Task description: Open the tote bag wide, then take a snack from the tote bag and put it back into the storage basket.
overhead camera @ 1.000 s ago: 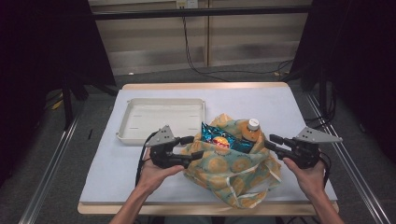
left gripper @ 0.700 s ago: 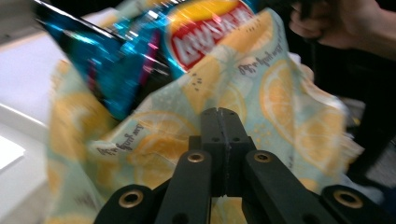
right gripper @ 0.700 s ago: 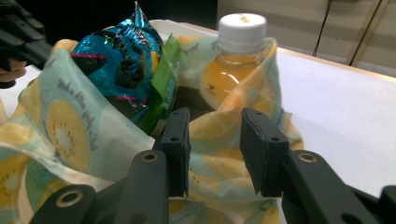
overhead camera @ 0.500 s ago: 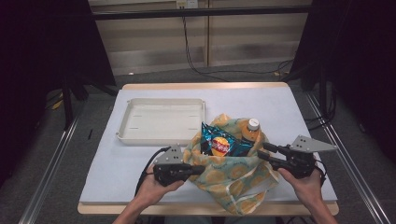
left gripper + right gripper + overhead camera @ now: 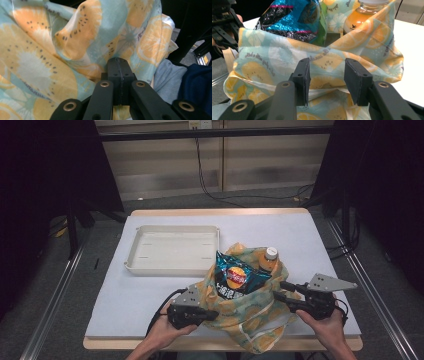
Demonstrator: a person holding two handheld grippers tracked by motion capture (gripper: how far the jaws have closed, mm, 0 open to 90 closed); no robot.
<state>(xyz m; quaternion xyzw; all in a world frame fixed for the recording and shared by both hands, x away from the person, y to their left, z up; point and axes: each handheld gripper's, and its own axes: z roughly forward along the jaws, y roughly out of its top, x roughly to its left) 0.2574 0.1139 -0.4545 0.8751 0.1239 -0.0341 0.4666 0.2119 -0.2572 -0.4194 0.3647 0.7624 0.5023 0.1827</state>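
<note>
A cloth bag printed with orange slices lies at the table's front edge, partly hanging over it. A blue chips packet and an orange bottle with a white cap stick out of its mouth. My left gripper is shut on the bag's left side; in the left gripper view its jaws meet, with the cloth bunched around the tips. My right gripper is at the bag's right side. Its jaws have just been opening and stand apart, the cloth between them but unpressed.
An empty white tray sits on the white table cover behind and left of the bag. The chips packet and bottle rise just beyond the right jaws. The table's front edge is close under both hands.
Both hands have sunk toward the front edge. The left jaws, open a second ago, have shut on the bag's left side. The right gripper has slid in toward the bag.
</note>
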